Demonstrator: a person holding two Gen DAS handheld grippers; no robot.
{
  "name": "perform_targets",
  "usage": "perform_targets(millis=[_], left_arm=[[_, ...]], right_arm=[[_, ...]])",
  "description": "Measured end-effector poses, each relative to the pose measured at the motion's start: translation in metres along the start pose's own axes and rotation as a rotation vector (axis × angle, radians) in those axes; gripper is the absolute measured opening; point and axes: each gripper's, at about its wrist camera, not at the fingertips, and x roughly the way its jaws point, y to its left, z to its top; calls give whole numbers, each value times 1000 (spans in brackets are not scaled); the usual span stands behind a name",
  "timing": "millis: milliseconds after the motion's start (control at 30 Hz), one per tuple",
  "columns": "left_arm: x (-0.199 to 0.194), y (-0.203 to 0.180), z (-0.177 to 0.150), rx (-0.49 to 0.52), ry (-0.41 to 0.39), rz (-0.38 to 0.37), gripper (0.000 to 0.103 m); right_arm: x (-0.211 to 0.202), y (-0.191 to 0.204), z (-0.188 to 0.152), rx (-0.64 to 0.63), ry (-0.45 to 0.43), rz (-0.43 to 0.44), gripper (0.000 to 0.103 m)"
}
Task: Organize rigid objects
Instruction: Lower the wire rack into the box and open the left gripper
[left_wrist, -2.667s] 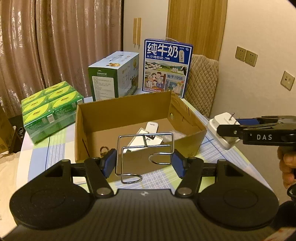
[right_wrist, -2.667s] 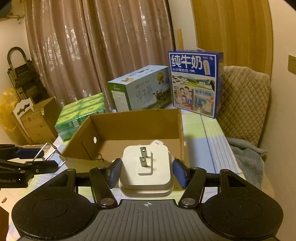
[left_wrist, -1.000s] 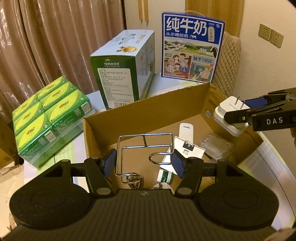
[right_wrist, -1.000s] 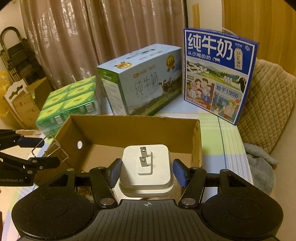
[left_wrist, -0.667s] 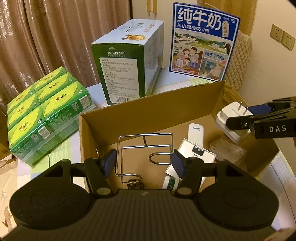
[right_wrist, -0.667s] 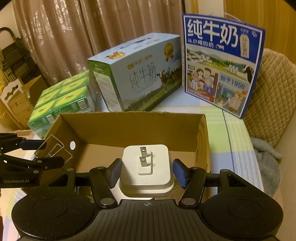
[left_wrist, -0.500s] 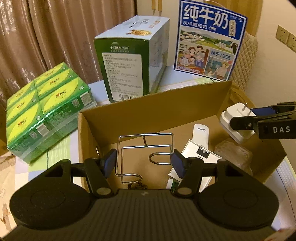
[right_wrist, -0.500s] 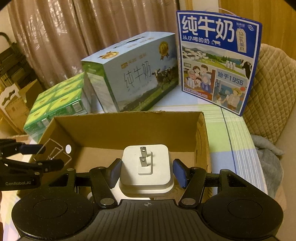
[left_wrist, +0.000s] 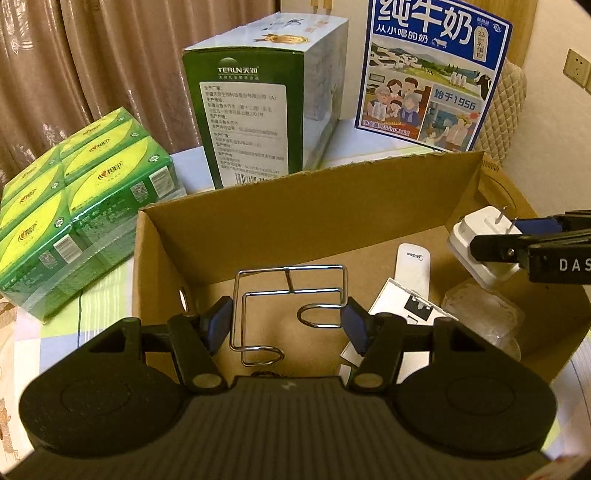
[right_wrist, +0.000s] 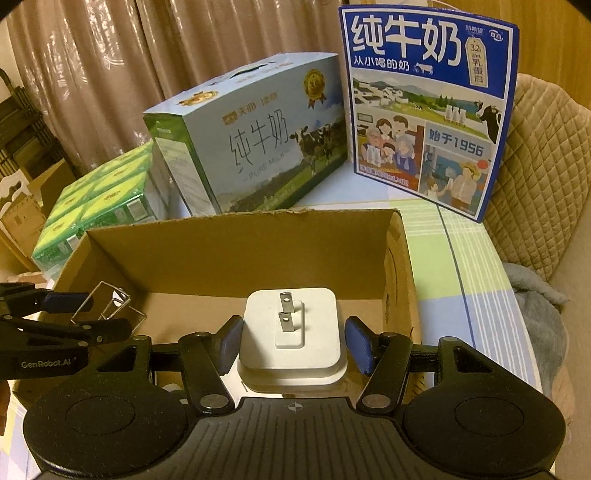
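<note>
My left gripper (left_wrist: 288, 325) is shut on a bent metal wire rack (left_wrist: 291, 291) and holds it over the left half of the open cardboard box (left_wrist: 295, 206). My right gripper (right_wrist: 291, 343) is shut on a white plug adapter (right_wrist: 291, 347), prongs up, over the box's right side; the adapter also shows in the left wrist view (left_wrist: 480, 243). In the box lie a white remote (left_wrist: 412, 269), a white card (left_wrist: 402, 310) and a clear plastic piece (left_wrist: 480, 314). The left gripper and wire rack show at the left of the right wrist view (right_wrist: 107, 306).
Behind the box stand a green-and-blue milk carton case (left_wrist: 258, 99) and a blue milk case (left_wrist: 432, 74). A shrink-wrapped pack of green boxes (left_wrist: 74, 192) sits to the left. A quilted chair (right_wrist: 535, 162) with a grey cloth (right_wrist: 535, 306) is at the right.
Both grippers have moved forward and lower over the box, still holding the wire rack and the adapter. The box and milk cases now look closer.
</note>
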Motion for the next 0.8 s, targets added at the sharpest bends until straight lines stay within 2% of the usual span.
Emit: perform_targets(millis=[800], left_arm=[[19, -3, 0, -23, 3, -9, 59]], right_arm=[[10, -4, -2, -14, 7, -9, 57]])
